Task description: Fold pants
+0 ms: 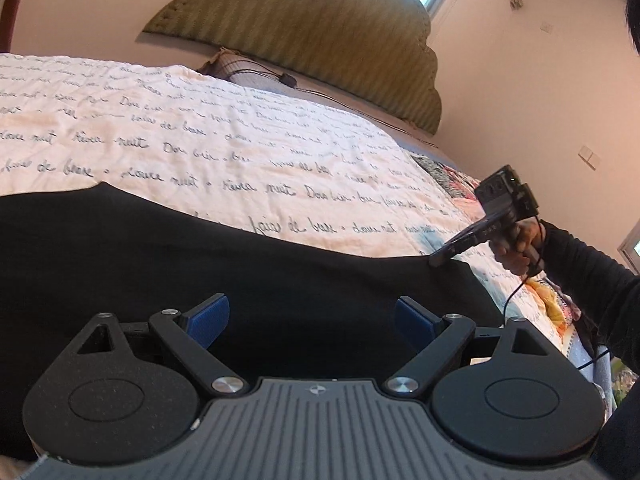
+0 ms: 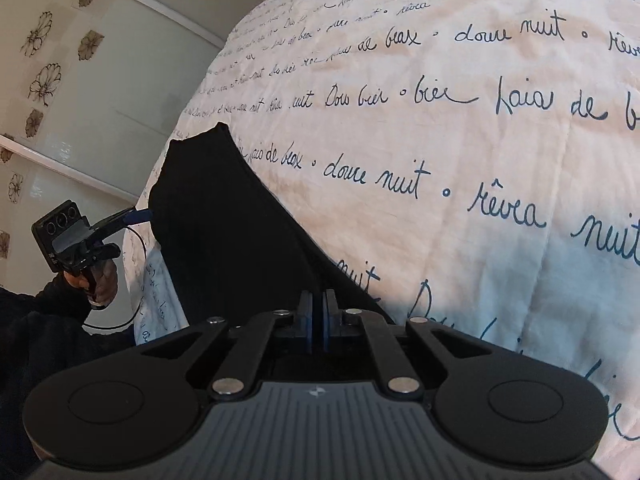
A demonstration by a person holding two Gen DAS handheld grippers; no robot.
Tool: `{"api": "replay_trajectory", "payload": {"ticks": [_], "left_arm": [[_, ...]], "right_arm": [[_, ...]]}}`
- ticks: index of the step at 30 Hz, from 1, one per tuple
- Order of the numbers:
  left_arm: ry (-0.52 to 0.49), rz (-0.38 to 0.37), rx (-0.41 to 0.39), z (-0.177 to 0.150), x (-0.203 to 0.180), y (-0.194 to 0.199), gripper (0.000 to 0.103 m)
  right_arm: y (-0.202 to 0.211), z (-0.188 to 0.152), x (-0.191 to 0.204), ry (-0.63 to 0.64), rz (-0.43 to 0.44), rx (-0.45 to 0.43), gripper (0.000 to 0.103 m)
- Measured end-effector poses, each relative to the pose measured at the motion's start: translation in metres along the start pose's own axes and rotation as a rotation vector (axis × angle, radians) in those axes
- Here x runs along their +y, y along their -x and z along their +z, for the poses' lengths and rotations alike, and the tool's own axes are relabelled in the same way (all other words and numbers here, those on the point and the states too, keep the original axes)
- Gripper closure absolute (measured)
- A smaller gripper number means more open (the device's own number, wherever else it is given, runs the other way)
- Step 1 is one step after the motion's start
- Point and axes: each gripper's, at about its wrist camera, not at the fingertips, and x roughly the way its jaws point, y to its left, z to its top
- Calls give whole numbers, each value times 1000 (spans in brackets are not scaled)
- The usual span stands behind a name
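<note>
The black pants [image 1: 240,264] are lying spread across the bed's white quilt [image 1: 200,128], which is printed with lines of dark handwriting. The left gripper [image 1: 312,320] is hovering over the dark cloth with its blue fingers [image 1: 212,320] standing wide apart, nothing pinched between them; the fabric is stretching out ahead of and beneath both fingers. The right gripper [image 2: 314,312] is showing its fingers [image 2: 306,316] pressed together, clamped on the near edge of the pants, whose cloth is running away ahead of them and to their left. From the left wrist view, those fingertips are meeting the pants' far corner. A green headboard [image 1: 304,40] is standing beyond the quilt.
</note>
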Motion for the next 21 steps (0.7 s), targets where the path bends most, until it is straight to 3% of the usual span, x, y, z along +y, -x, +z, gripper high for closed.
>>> {"api": "replay_trajectory", "payload": {"ticks": [2,4,9,13,14,16,17,18,20,21], "left_arm": [[-1,-18,9,-4,2,-8,12],[-11,-9,27,-9,4,-16,12],[-13,-12,86,-19,15,-27,12],[-15,-62,30,-13,12,-20,12],[-26,-76,10,-10,9,-19,12],[-54,-98,-12,-8,5,-24,10],[-59,-101,-14,-9,6,-30,10],[-50,-91,-2,-10,9,-38,10],[-36,-43,47,-16,16,-57,10],[-37,-2,79,-21,20,-68,10]], "right_arm": [[-11,-5,-14,-43,-60,12,99],[-11,-8,-24,-98,-45,-59,99],[45,-31,-28,-255,-159,-375,90],[65,-67,7,-295,-98,-531,88],[61,-75,22,-283,-62,-552,84],[45,-89,38,-286,-46,-589,56],[35,-96,40,-309,-84,-615,28],[25,-104,38,-344,-133,-637,16],[6,-118,21,-436,-191,-670,17],[2,-128,11,-442,-159,-743,19]]}}
